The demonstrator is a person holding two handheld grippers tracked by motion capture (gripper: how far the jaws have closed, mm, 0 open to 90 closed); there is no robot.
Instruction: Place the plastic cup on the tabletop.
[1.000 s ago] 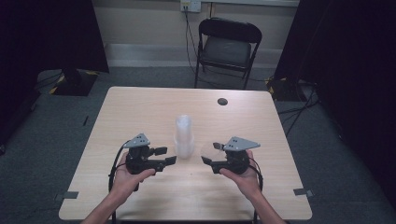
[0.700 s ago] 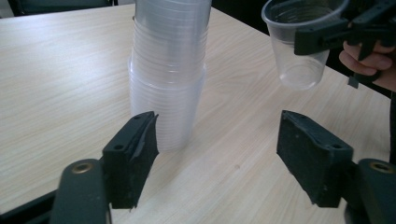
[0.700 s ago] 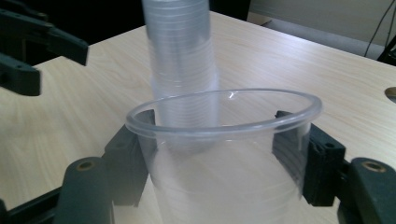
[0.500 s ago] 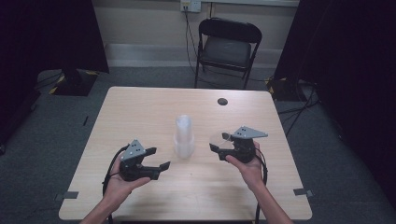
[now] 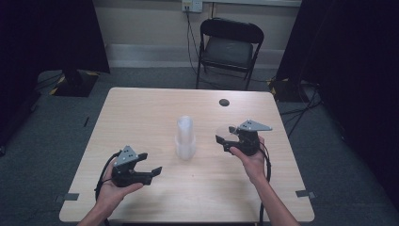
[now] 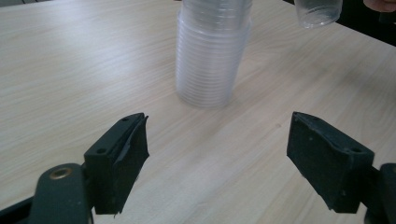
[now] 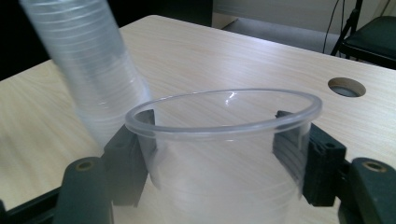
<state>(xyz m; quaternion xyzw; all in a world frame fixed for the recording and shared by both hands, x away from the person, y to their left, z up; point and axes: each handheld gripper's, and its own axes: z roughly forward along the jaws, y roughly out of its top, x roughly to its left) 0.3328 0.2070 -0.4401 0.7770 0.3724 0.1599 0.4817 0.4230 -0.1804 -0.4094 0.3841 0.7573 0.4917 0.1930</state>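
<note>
You are gripping a single clear plastic cup [image 7: 224,140] between the pads of your right gripper [image 5: 235,140], holding it above the pale wooden table [image 5: 141,113], just right of the upright stack of clear plastic cups [image 5: 185,136]. Your left gripper [image 5: 149,172] is hanging wide open and empty, near and left of that stack.

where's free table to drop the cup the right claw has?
Bare wood right of the cup stack, below the grommet hole, under the right claw holding the clear cup. The far-left table and the front edge are bare too. Crowded around the stack and left claw.
</note>
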